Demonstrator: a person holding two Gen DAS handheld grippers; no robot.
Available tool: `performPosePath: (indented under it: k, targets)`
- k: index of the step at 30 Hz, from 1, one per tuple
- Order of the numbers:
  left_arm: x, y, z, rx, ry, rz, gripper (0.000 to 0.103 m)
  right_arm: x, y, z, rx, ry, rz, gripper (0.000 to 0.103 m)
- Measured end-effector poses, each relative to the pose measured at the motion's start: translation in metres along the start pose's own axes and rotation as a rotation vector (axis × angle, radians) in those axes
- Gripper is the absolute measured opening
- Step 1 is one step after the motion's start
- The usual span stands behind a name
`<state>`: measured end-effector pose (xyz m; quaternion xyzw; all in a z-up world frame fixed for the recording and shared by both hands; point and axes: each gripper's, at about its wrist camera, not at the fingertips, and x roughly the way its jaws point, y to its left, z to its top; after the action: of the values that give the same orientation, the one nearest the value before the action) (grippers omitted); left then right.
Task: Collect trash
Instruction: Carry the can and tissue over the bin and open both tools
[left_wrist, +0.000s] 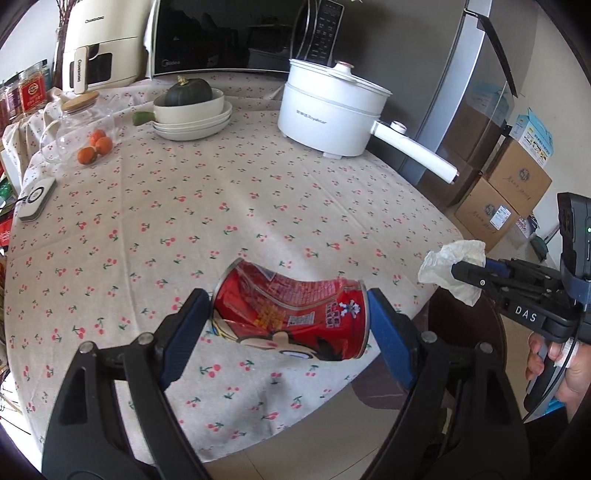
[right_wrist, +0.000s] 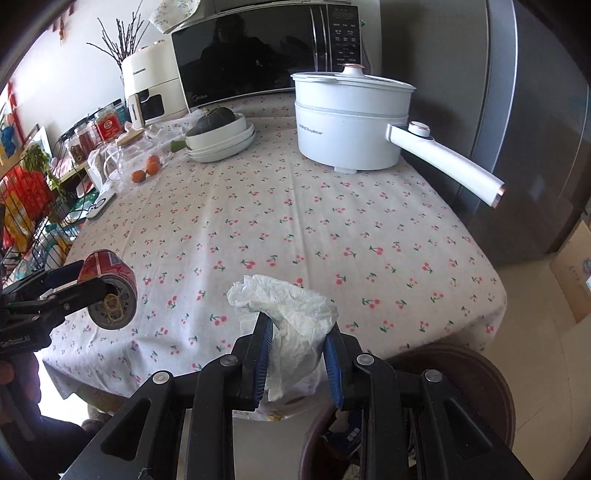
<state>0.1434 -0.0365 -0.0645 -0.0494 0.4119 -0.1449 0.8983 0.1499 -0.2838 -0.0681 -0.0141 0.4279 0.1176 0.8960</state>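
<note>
Left claw (left_wrist: 290, 314) clamped on a crushed red can (left_wrist: 291, 317), pads pressed against its two ends, can lying crosswise and lifted clear of the counter (left_wrist: 221, 206) near the front edge. Same can seen from the right wrist camera at the left edge, pull-tab end facing the lens. Right claw (right_wrist: 297, 343) narrowed onto a crumpled white tissue (right_wrist: 291, 306), paper bunched between the blue pads and sticking out above and below them, held over the counter's near edge. Right hand (left_wrist: 554, 369) wrapped around that tool's grip, low at the right of the left wrist view. Cherry-print cloth over the counter. Farther back, a white electric pot (right_wrist: 351, 125) with a long handle, stacked white dishes (right_wrist: 221, 144) holding a dark squash (right_wrist: 216, 120), small oranges (right_wrist: 147, 170) by a glass jar, microwave (right_wrist: 258, 55) against the wall. Brown round stool (right_wrist: 461, 398) below the counter edge
</note>
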Motion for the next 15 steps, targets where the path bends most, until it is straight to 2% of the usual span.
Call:
performPosePath:
  k: [6, 15]
  targets:
    - [0.014, -0.048, -0.004, 0.050, 0.025, -0.095, 0.086, -0.020, -0.045, -0.030, 0.073, 0.012, -0.046, 0.027]
    - [0.035, -0.109, -0.016, 0.157, 0.062, -0.181, 0.086, -0.042, -0.088, -0.063, 0.125, 0.021, -0.107, 0.027]
